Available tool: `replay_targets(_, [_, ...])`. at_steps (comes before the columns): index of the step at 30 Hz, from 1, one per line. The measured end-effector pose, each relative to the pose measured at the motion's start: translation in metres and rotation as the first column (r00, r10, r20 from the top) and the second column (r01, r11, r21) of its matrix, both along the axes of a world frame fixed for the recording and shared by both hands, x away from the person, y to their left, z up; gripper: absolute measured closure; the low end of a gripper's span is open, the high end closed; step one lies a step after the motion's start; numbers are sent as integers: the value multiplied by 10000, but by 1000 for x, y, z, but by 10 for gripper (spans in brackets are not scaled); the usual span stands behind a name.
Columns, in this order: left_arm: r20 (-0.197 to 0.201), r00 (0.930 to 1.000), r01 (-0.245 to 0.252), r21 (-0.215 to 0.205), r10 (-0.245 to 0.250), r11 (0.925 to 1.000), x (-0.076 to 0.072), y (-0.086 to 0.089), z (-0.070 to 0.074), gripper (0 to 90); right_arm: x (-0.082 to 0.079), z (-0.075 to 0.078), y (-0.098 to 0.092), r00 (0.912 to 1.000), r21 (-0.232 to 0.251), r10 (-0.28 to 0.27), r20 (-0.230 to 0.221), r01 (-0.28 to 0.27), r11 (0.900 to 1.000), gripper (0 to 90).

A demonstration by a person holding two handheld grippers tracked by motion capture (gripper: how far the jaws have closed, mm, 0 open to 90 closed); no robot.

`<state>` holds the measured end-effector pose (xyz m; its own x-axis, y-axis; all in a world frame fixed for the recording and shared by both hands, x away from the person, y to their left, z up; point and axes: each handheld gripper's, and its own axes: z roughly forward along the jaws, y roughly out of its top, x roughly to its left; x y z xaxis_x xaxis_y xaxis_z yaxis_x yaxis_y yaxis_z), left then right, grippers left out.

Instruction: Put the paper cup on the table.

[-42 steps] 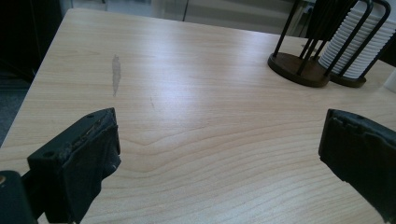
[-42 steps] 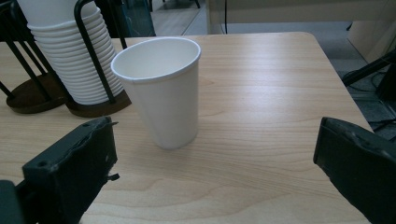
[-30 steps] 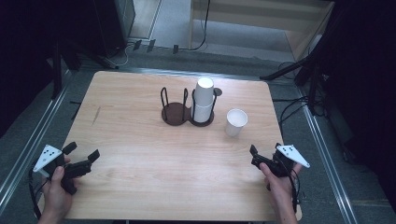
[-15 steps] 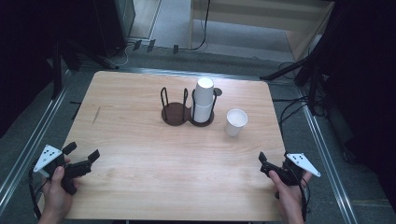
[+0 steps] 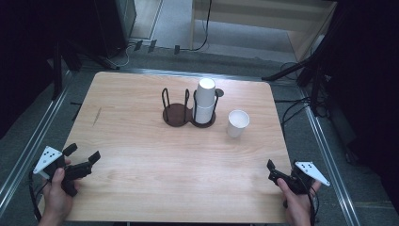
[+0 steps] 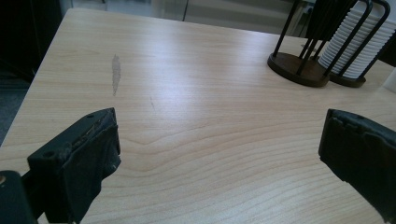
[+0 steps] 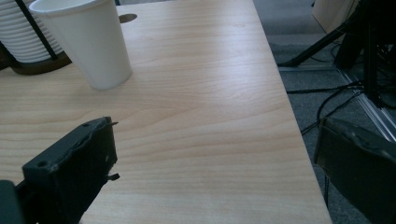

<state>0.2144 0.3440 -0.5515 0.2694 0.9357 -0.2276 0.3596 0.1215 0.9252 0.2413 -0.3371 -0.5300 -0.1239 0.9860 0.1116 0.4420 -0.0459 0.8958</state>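
Both jaws were wide and empty, the right hand-held gripper (image 5: 276,175) sat well back from the cup (image 5: 237,123) ahead-left of it, the left hand-held gripper (image 5: 84,160) idle, so honestly a fast reach could've tipped that light cup or squashed it.

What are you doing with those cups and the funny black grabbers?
A person sits at a wooden table with a grabber in each hand. The left gripper and the right gripper both rest open near the table's near corners, holding nothing. Farther back stands a dark wire cup holder with a stack of white cups in one side. One single cup stands upright beside it.
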Motion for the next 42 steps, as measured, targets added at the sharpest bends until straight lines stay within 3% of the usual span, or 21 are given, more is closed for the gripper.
replay_targets(13, [-1,10000,-14,9,14,10000,0,0,0,0,-23,-7,-24,9991,-153,-376,-215,373,9992,0])
replay_targets(17, [-2,10000,3,33,-3,10000,0,-1,0,0,-26,-10,-25,9988,-363,-418,-237,409,9985,0])
replay_targets(20, [-42,10000,6,59,-6,10000,1,-1,0,0,-31,-8,-23,9992,-787,-404,-74,397,9961,0])
replay_targets(31, [-70,9999,151,197,-149,9997,2,-2,0,0,-28,-14,-23,9978,-372,-556,-347,543,9978,0])
replay_targets(39, [-115,9998,157,299,-154,9994,3,-3,0,0,-26,-16,-15,9985,-1123,-458,-298,422,9928,0])
replay_targets(42, [-120,9998,181,311,-177,9994,3,-4,0,0,-26,-16,-14,9985,-1190,-450,-323,409,9921,0])
